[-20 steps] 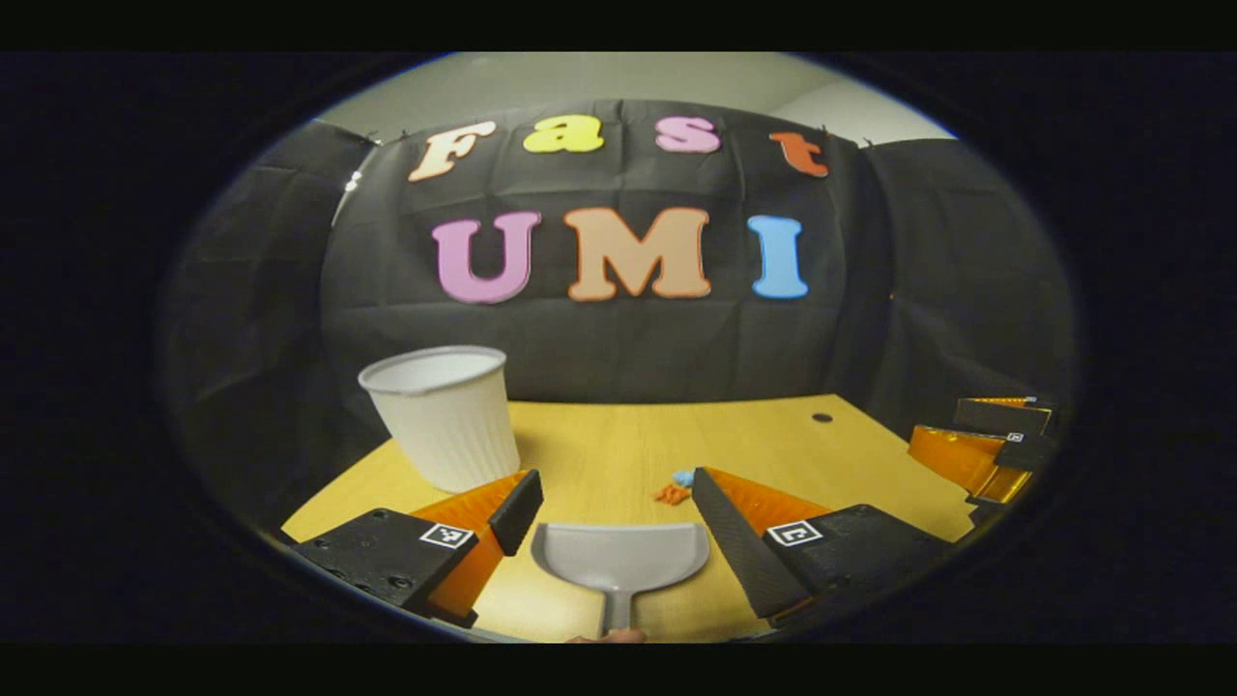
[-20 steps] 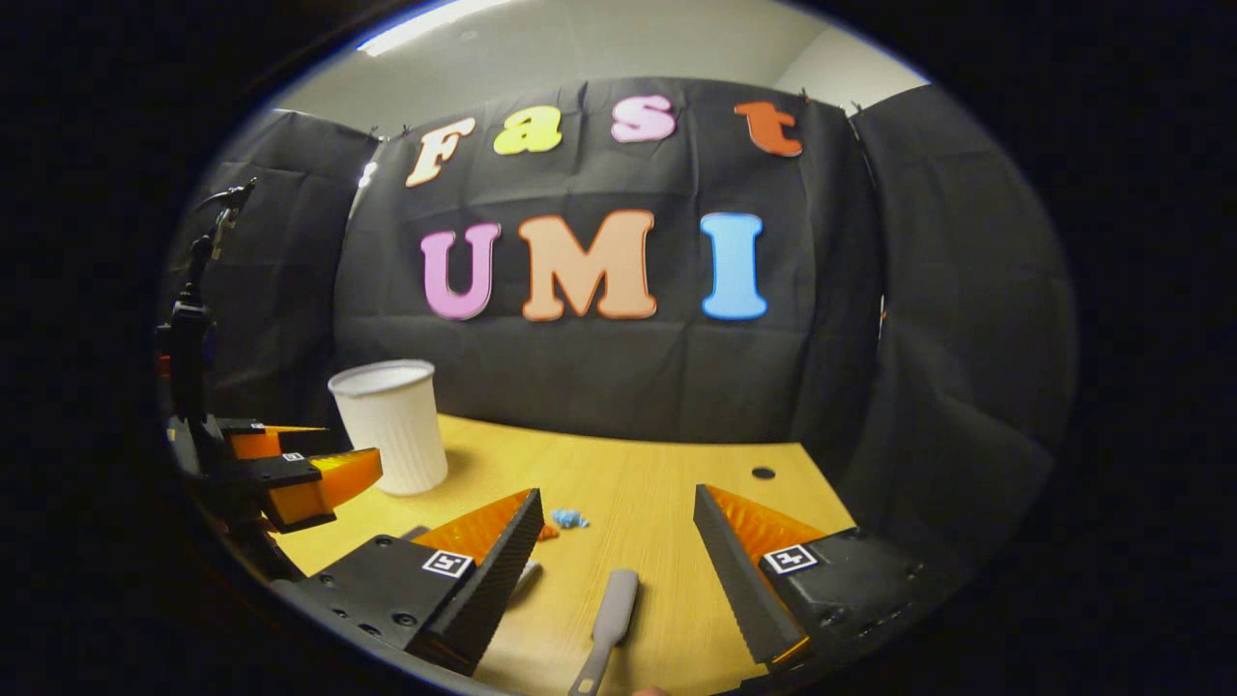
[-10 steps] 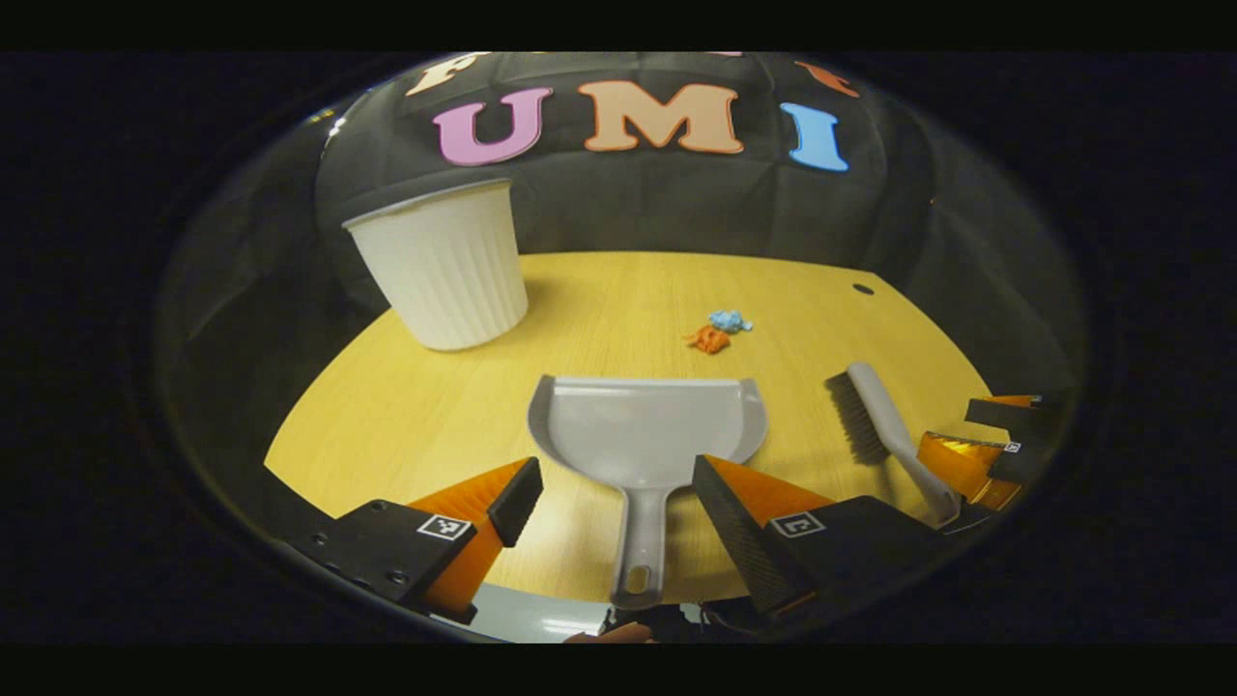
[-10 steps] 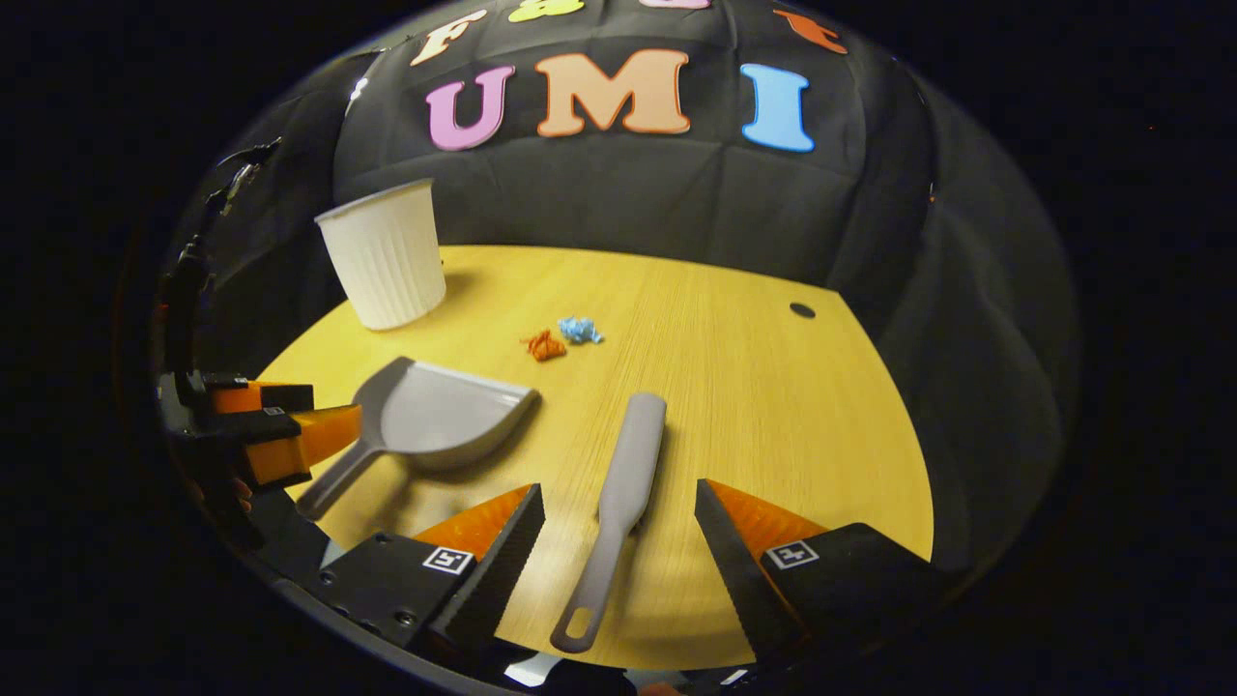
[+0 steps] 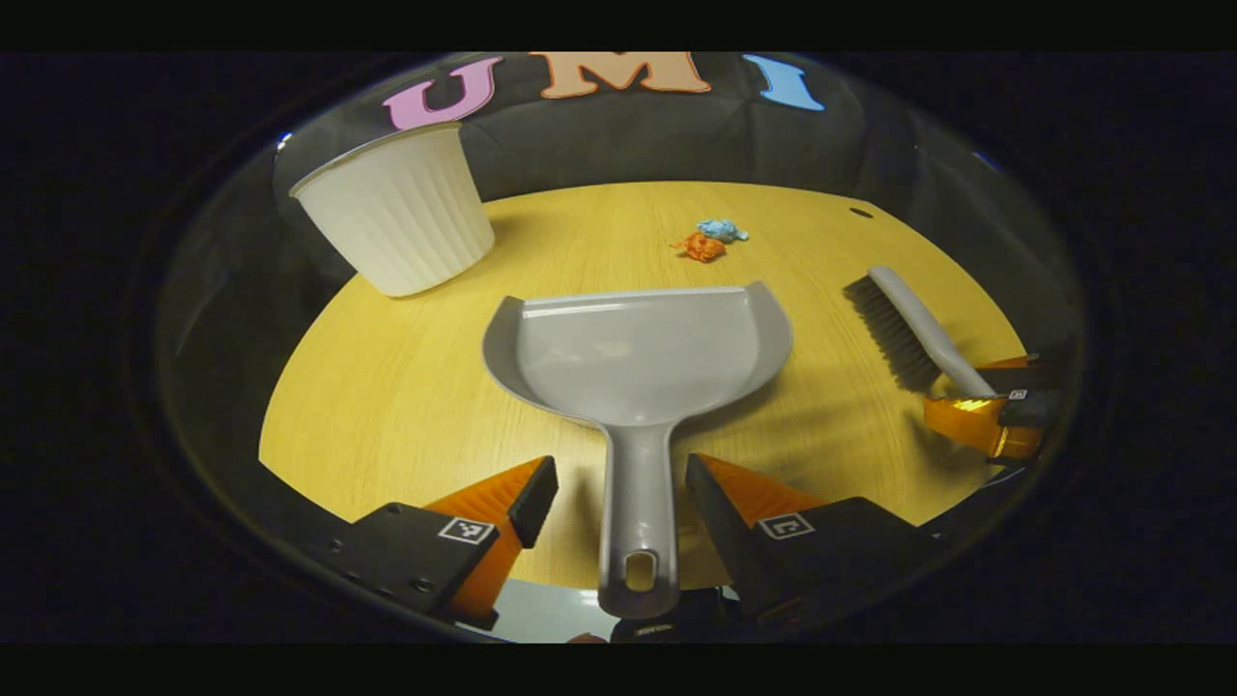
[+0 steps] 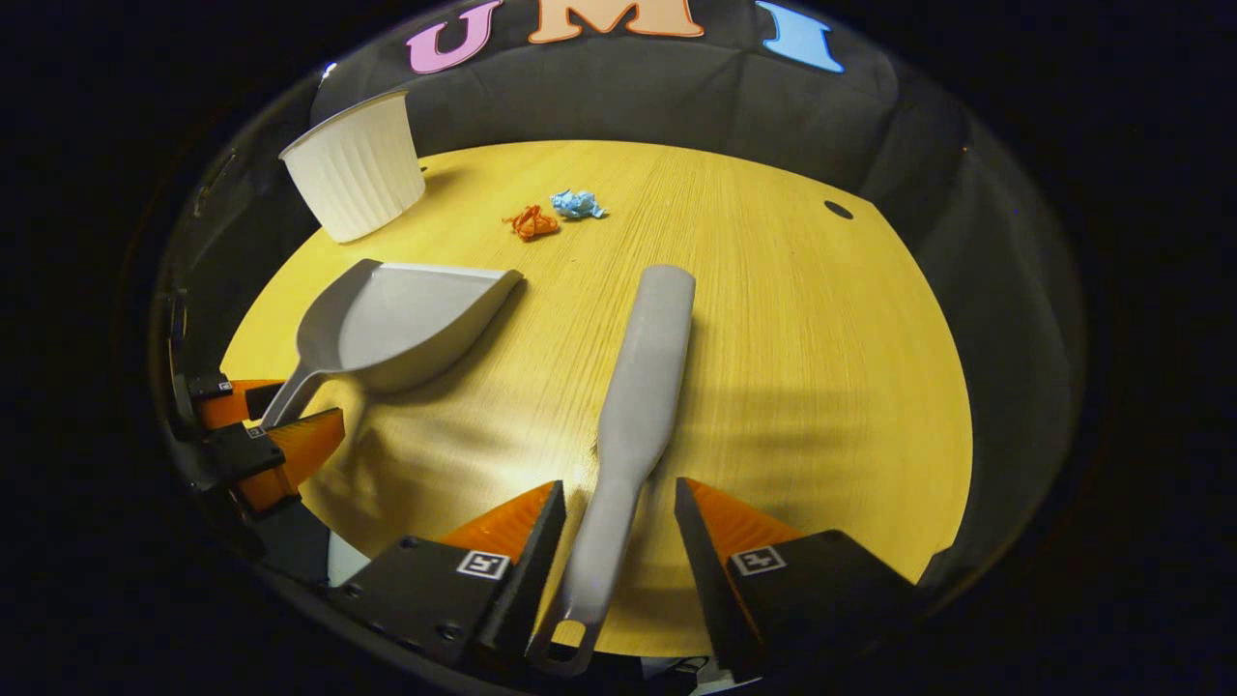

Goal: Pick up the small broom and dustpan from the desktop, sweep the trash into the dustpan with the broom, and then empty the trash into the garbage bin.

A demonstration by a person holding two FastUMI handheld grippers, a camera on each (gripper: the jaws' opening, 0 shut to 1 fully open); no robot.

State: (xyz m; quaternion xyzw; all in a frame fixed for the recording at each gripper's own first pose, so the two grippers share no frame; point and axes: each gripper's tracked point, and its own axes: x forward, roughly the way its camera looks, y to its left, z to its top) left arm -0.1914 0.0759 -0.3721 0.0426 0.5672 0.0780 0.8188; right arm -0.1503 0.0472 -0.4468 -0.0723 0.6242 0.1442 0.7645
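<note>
A grey dustpan [image 5: 638, 348] lies flat on the wooden desktop [image 5: 387, 406], handle toward me. My left gripper [image 5: 618, 483] is open and straddles that handle, with gaps on both sides. The grey broom [image 6: 643, 377] lies bristles down beside it, and my right gripper [image 6: 614, 503] is open around its handle, not touching it. The broom [image 5: 904, 324] also lies at the right in the left gripper view, with the right gripper [image 5: 986, 411] at its handle. In the right gripper view the dustpan [image 6: 406, 319] and left gripper [image 6: 261, 435] sit at the left. Orange trash [image 5: 703, 247] and blue trash [image 5: 720, 230] lie beyond the pan.
A white ribbed garbage bin [image 5: 396, 222] stands at the desktop's far left corner, also seen as the bin [image 6: 353, 169] in the right gripper view. A small dark hole [image 6: 838, 209] marks the far right of the desktop. The black booth wall closes off the back.
Both grippers tilted down and moved forward over the desk. Each handle now sits between its gripper's fingers, and the fingers stand slightly narrower than before.
</note>
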